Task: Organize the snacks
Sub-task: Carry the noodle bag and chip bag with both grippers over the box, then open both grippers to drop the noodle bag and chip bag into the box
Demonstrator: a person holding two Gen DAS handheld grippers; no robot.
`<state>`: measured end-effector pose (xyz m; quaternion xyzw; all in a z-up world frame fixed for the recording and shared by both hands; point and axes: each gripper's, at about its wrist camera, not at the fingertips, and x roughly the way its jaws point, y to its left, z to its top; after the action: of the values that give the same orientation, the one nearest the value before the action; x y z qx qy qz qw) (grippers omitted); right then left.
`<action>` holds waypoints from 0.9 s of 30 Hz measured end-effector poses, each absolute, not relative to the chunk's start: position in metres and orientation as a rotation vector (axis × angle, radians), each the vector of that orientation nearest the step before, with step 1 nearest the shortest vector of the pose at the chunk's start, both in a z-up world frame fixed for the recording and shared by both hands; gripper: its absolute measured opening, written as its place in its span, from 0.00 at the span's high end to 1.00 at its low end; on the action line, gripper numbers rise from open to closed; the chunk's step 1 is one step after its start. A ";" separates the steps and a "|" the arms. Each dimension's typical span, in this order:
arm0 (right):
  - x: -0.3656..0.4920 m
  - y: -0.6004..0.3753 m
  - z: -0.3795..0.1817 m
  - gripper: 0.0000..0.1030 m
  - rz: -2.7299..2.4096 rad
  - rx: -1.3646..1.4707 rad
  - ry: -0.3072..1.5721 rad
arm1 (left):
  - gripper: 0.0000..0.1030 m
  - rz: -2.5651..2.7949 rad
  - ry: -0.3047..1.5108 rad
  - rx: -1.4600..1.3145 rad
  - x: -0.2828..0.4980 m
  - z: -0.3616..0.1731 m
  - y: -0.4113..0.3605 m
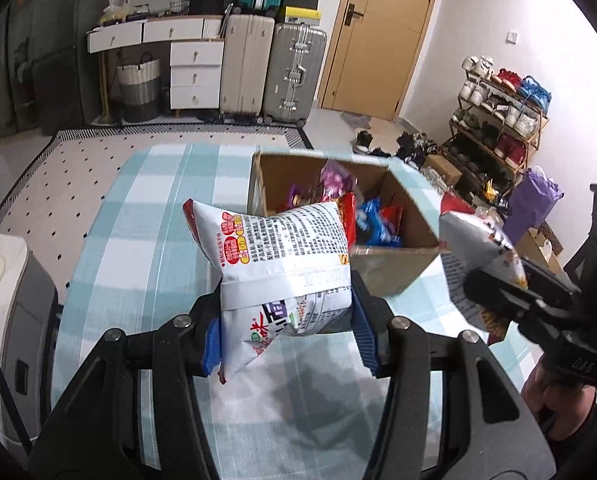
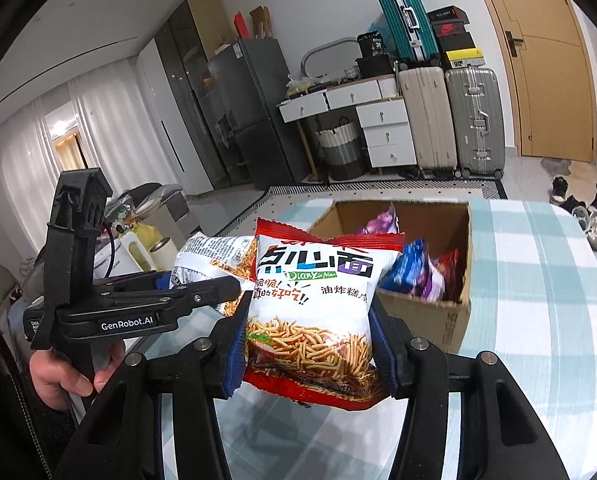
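A lived-in home room: a shoe rack (image 1: 498, 120) crowded with shoes, upright suitcases (image 1: 272, 68) stacked by a wooden door (image 1: 378, 36), a white dresser (image 2: 378, 120) with drawers, a fridge (image 2: 250, 108), curtains (image 2: 38, 148), and a patterned rug (image 1: 98, 172).

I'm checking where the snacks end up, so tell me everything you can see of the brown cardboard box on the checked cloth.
The brown cardboard box is plain corrugated board, open at the top, with no flaps seen standing. It sits upright on the pale blue and white checked tablecloth, beyond both held packets. Inside lie loose snack packets in red, blue and purple, below the rim. Faint print marks one outer wall. Neither gripper touches it.
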<state>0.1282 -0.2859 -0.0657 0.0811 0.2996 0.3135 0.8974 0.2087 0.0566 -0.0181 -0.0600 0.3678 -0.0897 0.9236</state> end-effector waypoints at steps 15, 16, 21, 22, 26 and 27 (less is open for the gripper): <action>0.173 -0.294 -0.043 0.49 0.635 0.199 0.591 | 0.52 -0.224 0.731 -0.096 0.271 0.017 0.028; 0.177 -0.295 -0.042 0.49 0.633 0.200 0.590 | 0.52 -0.233 0.735 -0.103 0.277 0.019 0.027; 0.197 -0.300 -0.035 0.49 0.617 0.207 0.585 | 0.52 -0.232 0.728 -0.112 0.301 0.029 0.023; 0.201 -0.301 -0.034 0.49 0.614 0.206 0.584 | 0.52 -0.234 0.731 -0.107 0.305 0.030 0.021; 0.216 -0.302 -0.034 0.49 0.607 0.194 0.588 | 0.52 -0.237 0.745 -0.094 0.324 0.028 0.015; 0.219 -0.301 -0.034 0.49 0.607 0.192 0.591 | 0.52 -0.239 0.748 -0.093 0.328 0.027 0.013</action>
<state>0.2193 -0.3013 -0.0338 0.0929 0.2861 0.2940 0.9072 0.3276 0.0135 0.0269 -0.0454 0.3644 -0.1165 0.9228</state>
